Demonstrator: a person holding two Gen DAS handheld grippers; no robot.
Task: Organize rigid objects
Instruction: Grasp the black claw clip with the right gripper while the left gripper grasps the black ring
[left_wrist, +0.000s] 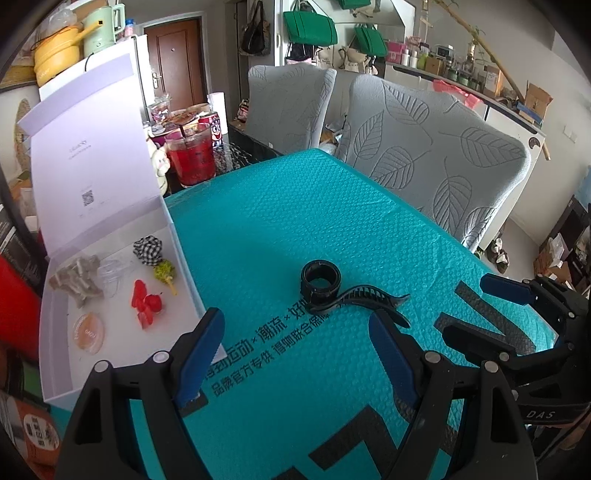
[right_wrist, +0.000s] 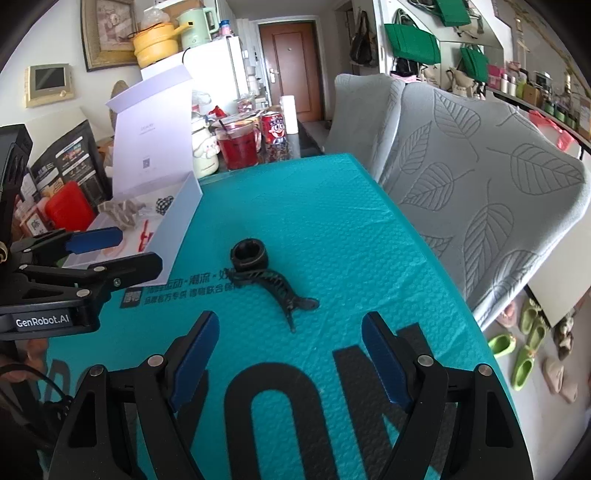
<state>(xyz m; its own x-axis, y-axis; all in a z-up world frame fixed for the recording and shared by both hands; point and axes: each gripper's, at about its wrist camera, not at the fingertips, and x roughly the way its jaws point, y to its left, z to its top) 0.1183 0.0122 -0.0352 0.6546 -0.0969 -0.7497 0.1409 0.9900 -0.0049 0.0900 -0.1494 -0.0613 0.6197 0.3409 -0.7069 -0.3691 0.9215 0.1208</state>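
The left gripper (left_wrist: 295, 354) has its two blue-padded fingers spread wide with nothing between them, hanging over the teal bubble mat (left_wrist: 295, 221) that covers the table. The right gripper (right_wrist: 288, 354) is spread the same way, empty, over the same mat; in the left wrist view it also shows at the right edge, beside the left one.

Just ahead of the left gripper, slightly toward its right finger, lies a black hair clip (left_wrist: 365, 297), a long curved claw with teeth, flat on the mat. From the right gripper the hair clip (right_wrist: 277, 291) sits straight ahead, about centred between the fingers and apart from them. Touching the far end of the clip is a black ring (left_wrist: 320, 278), a short rolled band standing on its edge with the hollow facing up; it is a little farther from both grippers than the clip.

To the left of the left gripper, next to its left finger, an open white box (left_wrist: 110, 354) rests on the mat's edge with its lid raised. Inside are a red clip (left_wrist: 146, 302), a checked scrunchie (left_wrist: 147, 251), a beige claw clip (left_wrist: 77, 280) and a round peach pad (left_wrist: 88, 330).

Farther off stand a red drink (left_wrist: 192, 158), a can (left_wrist: 214, 127) and two leaf-patterned chairs (left_wrist: 436, 162).
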